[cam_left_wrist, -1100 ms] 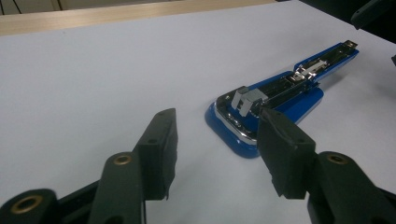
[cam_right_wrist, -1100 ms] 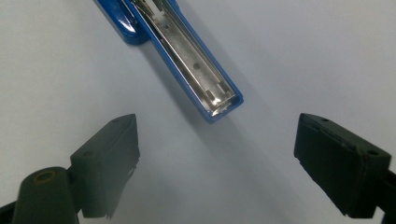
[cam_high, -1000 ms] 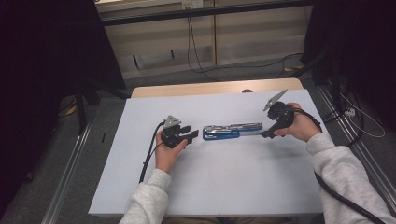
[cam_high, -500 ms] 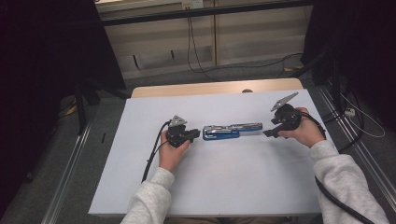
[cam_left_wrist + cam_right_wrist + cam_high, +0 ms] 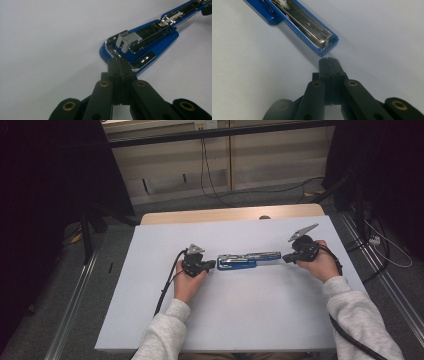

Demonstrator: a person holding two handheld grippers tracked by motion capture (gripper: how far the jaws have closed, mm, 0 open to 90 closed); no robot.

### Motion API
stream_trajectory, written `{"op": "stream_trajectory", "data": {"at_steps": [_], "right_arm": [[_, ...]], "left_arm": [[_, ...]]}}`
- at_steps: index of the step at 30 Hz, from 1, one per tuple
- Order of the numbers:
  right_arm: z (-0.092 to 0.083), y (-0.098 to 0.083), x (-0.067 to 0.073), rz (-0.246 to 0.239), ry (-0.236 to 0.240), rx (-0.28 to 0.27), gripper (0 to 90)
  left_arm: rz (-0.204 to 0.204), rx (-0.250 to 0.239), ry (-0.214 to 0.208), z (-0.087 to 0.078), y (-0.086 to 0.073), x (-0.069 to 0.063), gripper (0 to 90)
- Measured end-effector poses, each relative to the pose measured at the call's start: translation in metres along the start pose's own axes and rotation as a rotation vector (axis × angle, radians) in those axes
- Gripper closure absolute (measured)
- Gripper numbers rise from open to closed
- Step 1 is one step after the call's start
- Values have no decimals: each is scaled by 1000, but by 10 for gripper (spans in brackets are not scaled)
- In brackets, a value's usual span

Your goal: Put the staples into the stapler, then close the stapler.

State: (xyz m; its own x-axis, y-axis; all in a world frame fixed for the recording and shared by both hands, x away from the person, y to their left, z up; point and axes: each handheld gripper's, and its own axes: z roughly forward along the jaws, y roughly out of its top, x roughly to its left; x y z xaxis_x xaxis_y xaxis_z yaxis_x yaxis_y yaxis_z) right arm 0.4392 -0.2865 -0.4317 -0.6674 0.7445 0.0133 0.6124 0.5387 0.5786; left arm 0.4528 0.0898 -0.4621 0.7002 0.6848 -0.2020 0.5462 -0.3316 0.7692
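Observation:
A blue stapler lies opened out flat on the white table, its chrome staple track facing up. My left gripper is at its left end. In the left gripper view the jaws are pressed together, their tips at the rim of the stapler's blue base. My right gripper is at the right end. Its shut tips stop just short of the stapler's arm. Both pairs of jaws have just been closing, and nothing is between them.
A wooden strip runs along the table's far edge. The left gripper's cable trails back over the table beside the person's left forearm. Cables lie on the floor beyond, and dark stands and curtains flank both sides.
The right gripper's jaws, spread at the stapler's end before, have closed, and the left jaws have closed too. Both hands have stayed almost in place. The stapler has not moved.

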Motion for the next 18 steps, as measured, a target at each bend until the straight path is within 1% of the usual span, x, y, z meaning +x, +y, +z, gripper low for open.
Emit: {"op": "stream_trajectory", "data": {"at_steps": [1,3,5,6,7,8,9,11,12,13,14,15,16,17,18], "right_arm": [[3,0,1,-5,-19,9,900],[6,-1,1,-1,-3,3,900],[8,-1,2,5,1,-1,900],[9,-1,2,-5,-5,-3,900],[10,-1,3,0,-6,-4,900],[10,-1,3,0,-8,-3,900],[10,-1,3,0,-11,-3,900],[11,-1,3,4,-2,-6,900],[12,-1,3,5,-7,-6,900],[12,-1,3,9,-8,-3,900],[12,-1,3,6,-6,-1,900],[13,-1,3,3,-11,-2,900],[13,-2,3,17,-7,-1,900],[15,-2,2,15,4,-6,900],[15,-3,2,9,-2,-7,900]], "left_arm": [[3,7,0,1,0,-1,900],[-6,11,-3,1,0,-1,900],[-1,10,-7,2,0,-2,900],[1,13,-6,2,0,-2,900],[-6,19,-10,2,0,-1,900],[-8,14,-3,3,0,-2,900],[-2,15,-1,3,0,-2,900],[1,25,-3,4,-1,-2,900],[-1,25,-9,4,-1,-1,900],[-3,18,-3,4,-1,-1,900],[-3,22,1,4,-1,-1,900],[-4,25,-7,4,-1,0,900],[-5,23,-2,6,-1,0,900],[-5,29,-1,6,-2,0,900],[-5,32,0,7,-2,0,900]]}}
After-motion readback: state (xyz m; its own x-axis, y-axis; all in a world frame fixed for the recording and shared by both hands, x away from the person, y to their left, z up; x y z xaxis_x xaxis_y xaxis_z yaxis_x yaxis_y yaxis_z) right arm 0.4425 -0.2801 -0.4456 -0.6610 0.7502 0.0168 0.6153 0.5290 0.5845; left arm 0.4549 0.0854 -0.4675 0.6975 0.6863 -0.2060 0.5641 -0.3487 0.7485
